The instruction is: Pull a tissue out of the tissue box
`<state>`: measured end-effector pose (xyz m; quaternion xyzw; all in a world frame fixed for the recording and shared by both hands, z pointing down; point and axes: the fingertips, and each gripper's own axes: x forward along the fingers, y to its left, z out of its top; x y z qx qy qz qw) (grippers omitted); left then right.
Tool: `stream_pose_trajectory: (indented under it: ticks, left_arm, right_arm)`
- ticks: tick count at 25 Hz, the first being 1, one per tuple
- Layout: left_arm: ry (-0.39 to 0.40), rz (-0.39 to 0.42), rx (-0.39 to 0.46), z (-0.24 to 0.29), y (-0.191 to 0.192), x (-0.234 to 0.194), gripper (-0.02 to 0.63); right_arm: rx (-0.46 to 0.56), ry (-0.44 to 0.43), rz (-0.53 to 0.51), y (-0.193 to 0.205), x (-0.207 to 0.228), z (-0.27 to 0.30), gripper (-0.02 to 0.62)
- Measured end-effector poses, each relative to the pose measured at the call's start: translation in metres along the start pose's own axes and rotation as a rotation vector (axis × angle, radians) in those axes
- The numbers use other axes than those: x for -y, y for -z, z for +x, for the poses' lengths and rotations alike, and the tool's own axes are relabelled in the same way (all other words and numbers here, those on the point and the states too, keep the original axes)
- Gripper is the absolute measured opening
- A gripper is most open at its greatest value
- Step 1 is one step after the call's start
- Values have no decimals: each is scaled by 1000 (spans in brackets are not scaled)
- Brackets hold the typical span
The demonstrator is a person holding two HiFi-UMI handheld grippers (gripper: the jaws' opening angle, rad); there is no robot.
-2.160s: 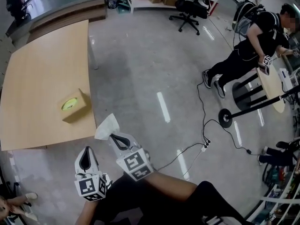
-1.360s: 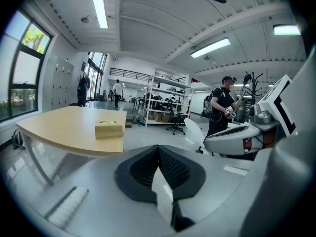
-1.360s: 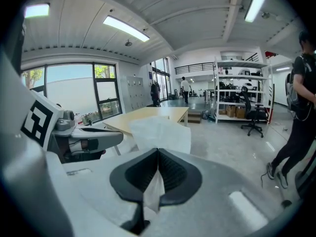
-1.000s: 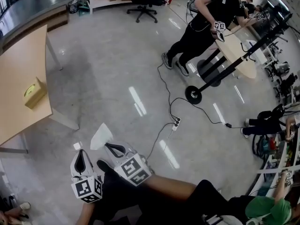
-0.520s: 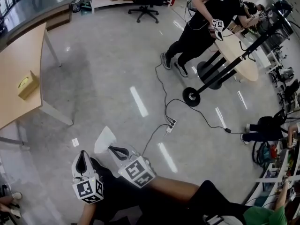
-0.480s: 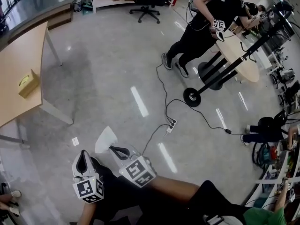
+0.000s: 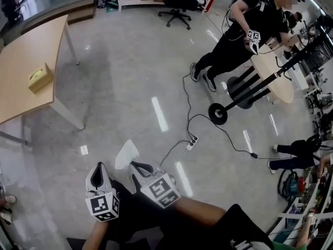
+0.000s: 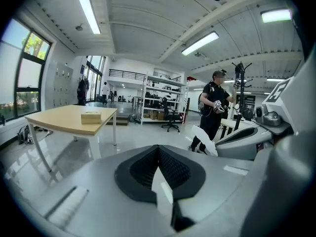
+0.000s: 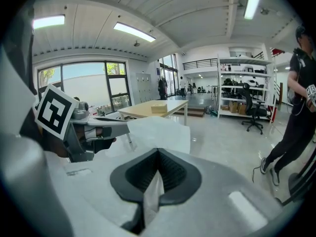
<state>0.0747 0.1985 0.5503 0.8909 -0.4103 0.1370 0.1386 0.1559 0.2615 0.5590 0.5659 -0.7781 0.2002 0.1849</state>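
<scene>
A tan tissue box (image 7: 40,77) with a green top opening lies on the wooden table (image 7: 21,95) at the far left, well away from both grippers. My right gripper (image 7: 136,166) is shut on a white tissue (image 7: 127,154) that stands up from its tips over the floor. In the right gripper view the tissue (image 9: 158,132) fans out above the shut jaws, with the box (image 9: 159,108) far behind. My left gripper (image 7: 97,166) hangs just left of it, shut, nothing visibly in it. The left gripper view shows the box (image 8: 91,117) and the tissue (image 8: 205,141).
Polished grey floor lies below me. A power strip and black cable (image 7: 192,139) run to the right. A person in black (image 7: 234,40) stands at a round table on a stand (image 7: 270,77). An office chair (image 7: 179,7) and shelves are at the back.
The table and box have slid a little to the right and nearer in the head view. Both grippers have shifted slightly right, still shut, and the tissue stays in the right one.
</scene>
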Motion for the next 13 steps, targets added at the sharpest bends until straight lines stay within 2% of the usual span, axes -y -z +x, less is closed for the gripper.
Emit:
stream_pose_trajectory:
  ticks: [13]
  left_arm:
    - [7,4,10,-4,-4,-4,18]
  right_arm:
    - [1,5,-10,-2,-6,0,-8]
